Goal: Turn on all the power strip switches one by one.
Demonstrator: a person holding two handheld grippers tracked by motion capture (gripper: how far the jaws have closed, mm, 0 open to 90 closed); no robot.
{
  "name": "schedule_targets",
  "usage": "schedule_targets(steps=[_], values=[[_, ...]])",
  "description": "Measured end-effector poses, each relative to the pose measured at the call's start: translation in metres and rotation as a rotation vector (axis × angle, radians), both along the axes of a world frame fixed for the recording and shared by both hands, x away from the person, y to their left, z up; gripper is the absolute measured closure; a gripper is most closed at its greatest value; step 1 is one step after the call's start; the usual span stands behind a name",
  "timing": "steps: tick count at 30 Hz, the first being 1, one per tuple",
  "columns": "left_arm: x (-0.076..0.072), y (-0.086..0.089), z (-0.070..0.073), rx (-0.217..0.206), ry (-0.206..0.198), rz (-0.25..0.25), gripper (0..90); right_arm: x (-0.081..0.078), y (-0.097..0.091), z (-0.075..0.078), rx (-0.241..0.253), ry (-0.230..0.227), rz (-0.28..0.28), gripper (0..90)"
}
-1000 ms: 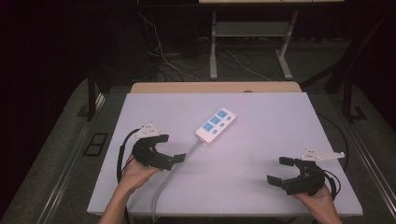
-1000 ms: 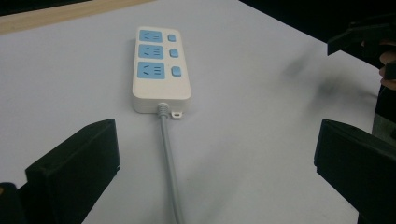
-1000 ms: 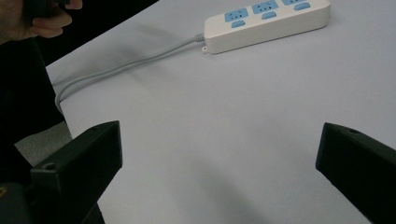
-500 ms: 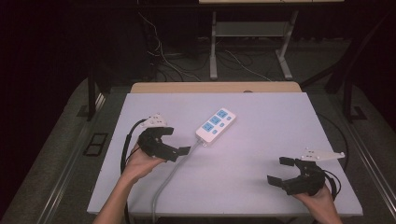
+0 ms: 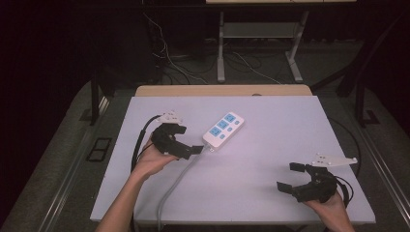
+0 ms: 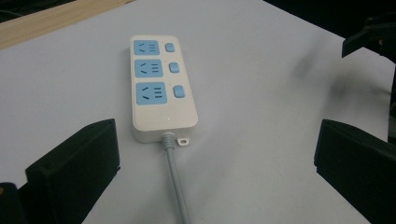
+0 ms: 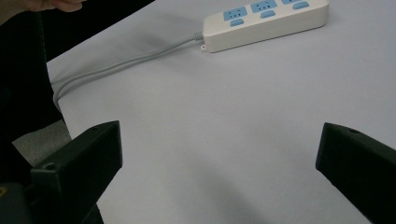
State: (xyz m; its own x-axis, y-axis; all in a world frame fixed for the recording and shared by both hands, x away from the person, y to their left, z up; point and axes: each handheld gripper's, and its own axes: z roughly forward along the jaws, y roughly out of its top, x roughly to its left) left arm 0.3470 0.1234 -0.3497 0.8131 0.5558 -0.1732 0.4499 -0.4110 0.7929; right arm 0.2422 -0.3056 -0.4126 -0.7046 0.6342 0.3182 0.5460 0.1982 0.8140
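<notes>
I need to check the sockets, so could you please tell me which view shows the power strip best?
The left gripper view: the power strip lies close, all three sockets and switches clear. The high view shows it small; the right gripper view crops its far edge.

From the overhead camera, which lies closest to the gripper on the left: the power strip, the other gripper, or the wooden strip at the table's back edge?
From the left gripper:
1. Power strip, just right of it.
2. Wooden strip, behind, at the far edge.
3. Right gripper, across at the near right.
</notes>
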Motion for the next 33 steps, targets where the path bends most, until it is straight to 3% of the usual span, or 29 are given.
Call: schedule_targets(steps=[24, 33], values=[[0.035, -0.022, -0.001, 0.053, 0.038, -0.035, 0.0, 0.0, 0.0, 0.0, -0.002, 0.004, 0.001, 0.3], [0.048, -0.031, 0.003, 0.072, 0.035, -0.043, 1.8, 0.0, -0.001, -0.001, -0.001, 0.004, 0.002, 0.3]])
